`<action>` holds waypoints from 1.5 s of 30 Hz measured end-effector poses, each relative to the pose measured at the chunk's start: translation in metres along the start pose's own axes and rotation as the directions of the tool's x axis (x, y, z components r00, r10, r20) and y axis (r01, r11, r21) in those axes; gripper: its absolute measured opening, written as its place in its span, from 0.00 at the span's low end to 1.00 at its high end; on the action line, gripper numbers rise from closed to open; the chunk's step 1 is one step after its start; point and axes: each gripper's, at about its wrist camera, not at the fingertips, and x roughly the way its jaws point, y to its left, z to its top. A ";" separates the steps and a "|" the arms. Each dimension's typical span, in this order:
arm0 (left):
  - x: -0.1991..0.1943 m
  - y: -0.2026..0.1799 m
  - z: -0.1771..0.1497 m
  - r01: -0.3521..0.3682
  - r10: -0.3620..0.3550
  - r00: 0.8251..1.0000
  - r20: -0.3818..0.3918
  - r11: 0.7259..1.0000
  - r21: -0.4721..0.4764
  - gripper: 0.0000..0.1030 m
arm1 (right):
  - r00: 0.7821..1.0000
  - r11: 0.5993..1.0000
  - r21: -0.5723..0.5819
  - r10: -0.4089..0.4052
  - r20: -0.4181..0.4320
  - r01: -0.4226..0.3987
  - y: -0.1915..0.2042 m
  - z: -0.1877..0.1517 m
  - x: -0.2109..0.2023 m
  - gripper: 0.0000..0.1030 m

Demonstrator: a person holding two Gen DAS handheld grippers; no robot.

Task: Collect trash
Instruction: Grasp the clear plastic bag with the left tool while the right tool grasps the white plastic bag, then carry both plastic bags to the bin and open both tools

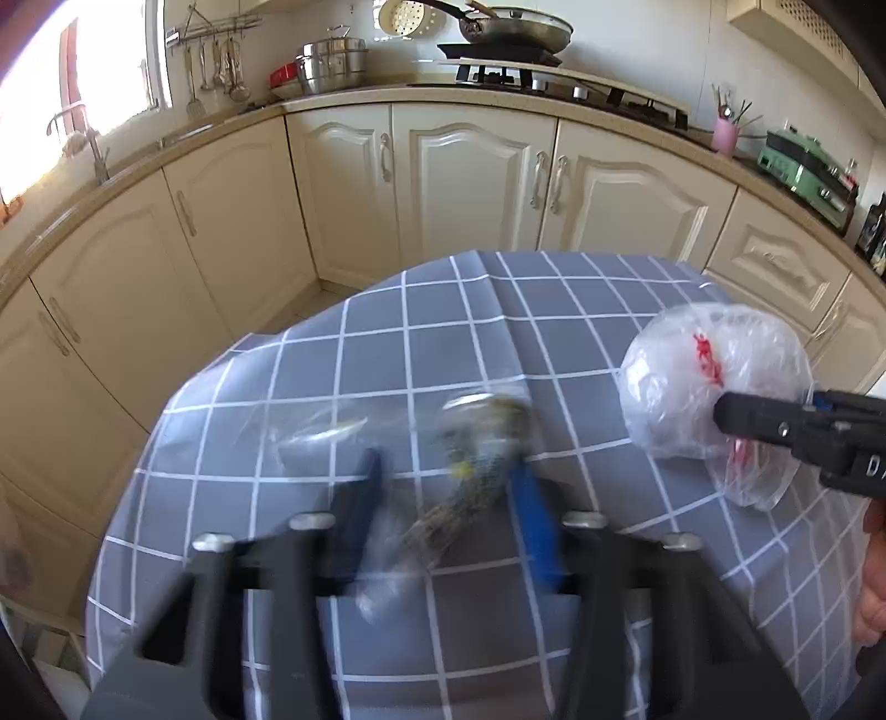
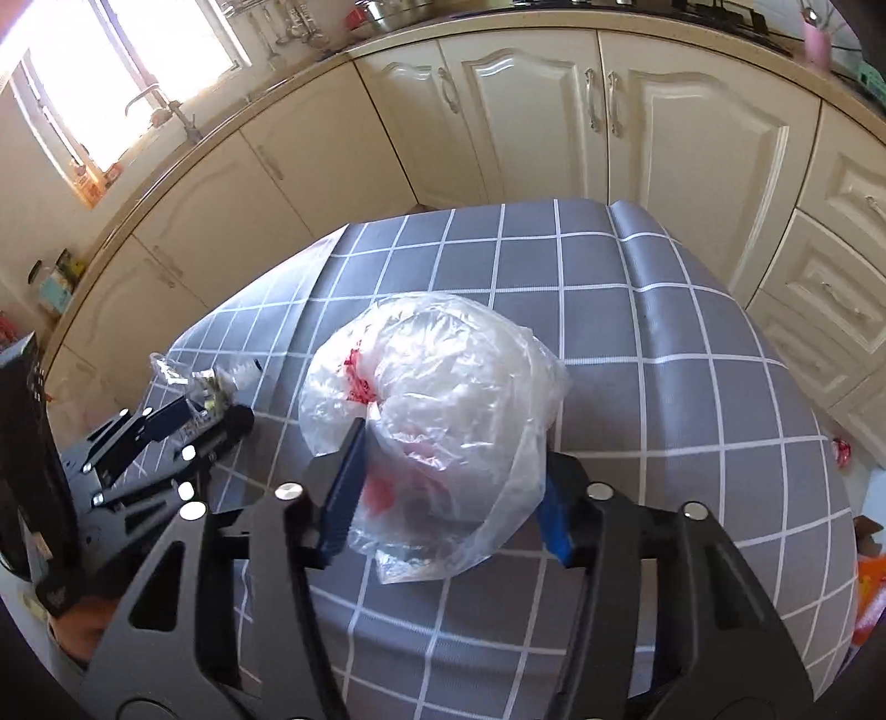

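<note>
A crumpled clear plastic wrapper with dark print (image 1: pixel 470 459) sits between the fingers of my left gripper (image 1: pixel 448 476), which is closed on it over the grey checked tablecloth (image 1: pixel 443 343); the view is blurred. The same wrapper (image 2: pixel 210 387) and left gripper (image 2: pixel 205 415) show in the right wrist view at the left. A clear plastic bag with red print (image 2: pixel 437 421) lies in the middle of the table between the fingers of my right gripper (image 2: pixel 448 487), which press on its sides. The bag (image 1: pixel 714 387) and right gripper (image 1: pixel 736 415) also show at the right of the left wrist view.
Cream kitchen cabinets (image 1: pixel 470 183) curve around beyond the table. The counter holds a stove with a pan (image 1: pixel 515 27), steel pots (image 1: pixel 332 61), a pink utensil cup (image 1: pixel 725 133) and a green appliance (image 1: pixel 808 171). A sink and tap (image 1: pixel 83 138) stand under the window at the left.
</note>
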 end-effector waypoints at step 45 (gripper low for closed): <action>-0.101 -0.495 -0.147 0.534 -0.479 0.845 -0.236 0.777 0.334 0.25 | 0.942 0.713 0.682 -0.318 0.110 0.161 -0.379 -0.301 -0.272 0.47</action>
